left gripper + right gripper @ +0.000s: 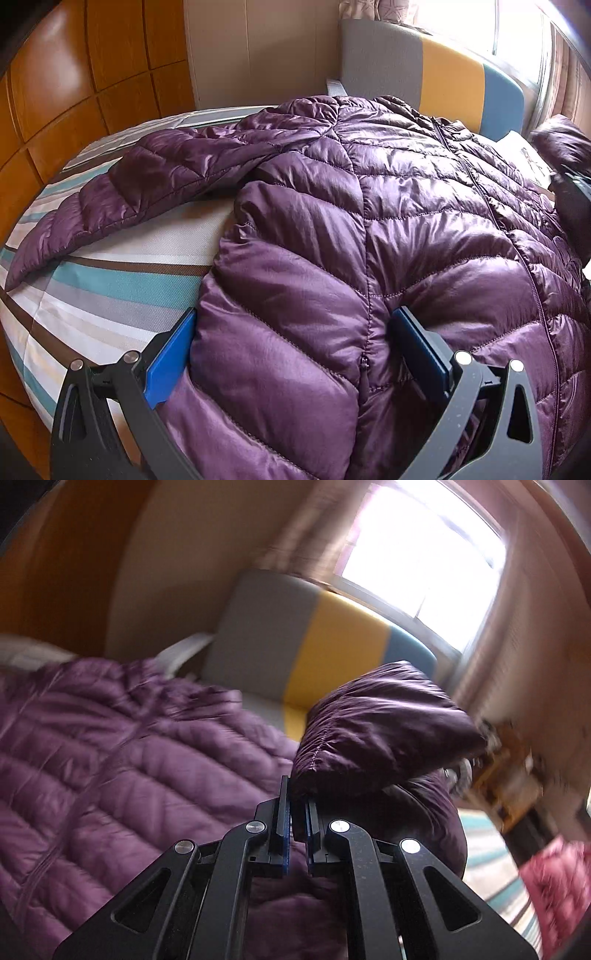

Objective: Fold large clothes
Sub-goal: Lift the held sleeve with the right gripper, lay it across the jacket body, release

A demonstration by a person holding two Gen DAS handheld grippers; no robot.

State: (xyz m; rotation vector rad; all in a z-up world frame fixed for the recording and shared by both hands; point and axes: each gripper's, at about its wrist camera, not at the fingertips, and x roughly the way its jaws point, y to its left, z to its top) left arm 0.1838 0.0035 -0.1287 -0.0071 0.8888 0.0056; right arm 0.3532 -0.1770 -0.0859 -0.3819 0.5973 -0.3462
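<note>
A purple quilted puffer jacket (369, 206) lies spread front-up on a striped bed (92, 295), its zipper running up the right side. Its one sleeve (147, 177) stretches out to the left. My left gripper (295, 332) rests on the jacket's near hem with its jaws wide. The blue pads (173, 354) stand either side of a puffy panel, one at the jacket's edge and one sunk into a crease. My right gripper (297, 812) is shut on the end of the other sleeve (384, 731), held lifted above the jacket body (129, 757). That view is motion-blurred.
A grey, yellow and blue headboard (443, 74) stands behind the bed under a bright window (424, 546). Wooden wardrobe panels (74, 92) line the left side. A pink garment (554, 886) lies at the far right of the bed, with a cluttered stand (509, 775) beyond.
</note>
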